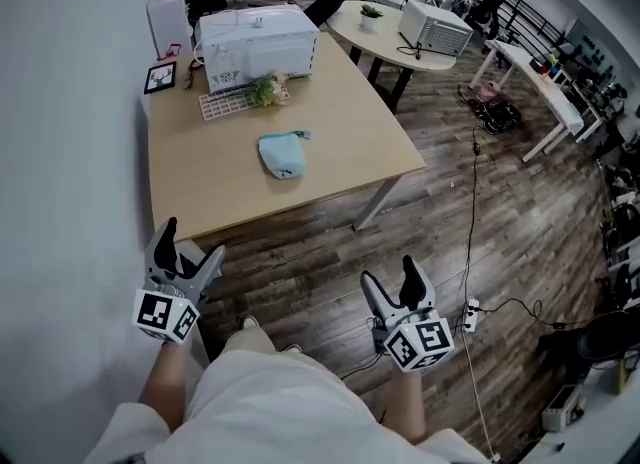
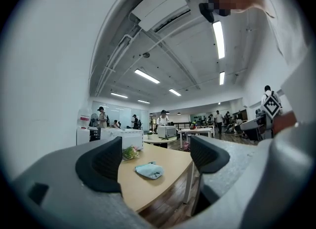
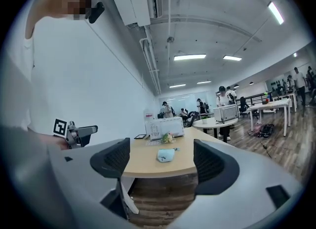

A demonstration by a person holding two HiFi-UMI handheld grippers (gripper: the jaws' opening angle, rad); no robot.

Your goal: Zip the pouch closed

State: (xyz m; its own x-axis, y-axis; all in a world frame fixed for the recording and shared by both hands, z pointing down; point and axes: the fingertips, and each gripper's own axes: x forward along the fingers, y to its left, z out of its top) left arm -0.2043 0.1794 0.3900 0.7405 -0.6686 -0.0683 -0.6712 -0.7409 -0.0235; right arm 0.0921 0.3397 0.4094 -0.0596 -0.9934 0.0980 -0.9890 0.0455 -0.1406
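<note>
The left hand-held gripper (image 1: 192,240) hangs just short of the worktop's (image 1: 340,122) near edge, jaws wide and empty. The pale blue pouch (image 1: 281,155) lies mid-worktop, untouched. The right hand-held gripper (image 1: 390,274), likewise spread and empty, sits farther off the worktop, both apparently readied for reaching in.

Light blue pouch (image 1: 281,155) is lying on the wooden table (image 1: 340,132) by itself; left gripper (image 1: 193,239) and right gripper (image 1: 388,270) are both hovering well short of it, jaws gaping
</note>
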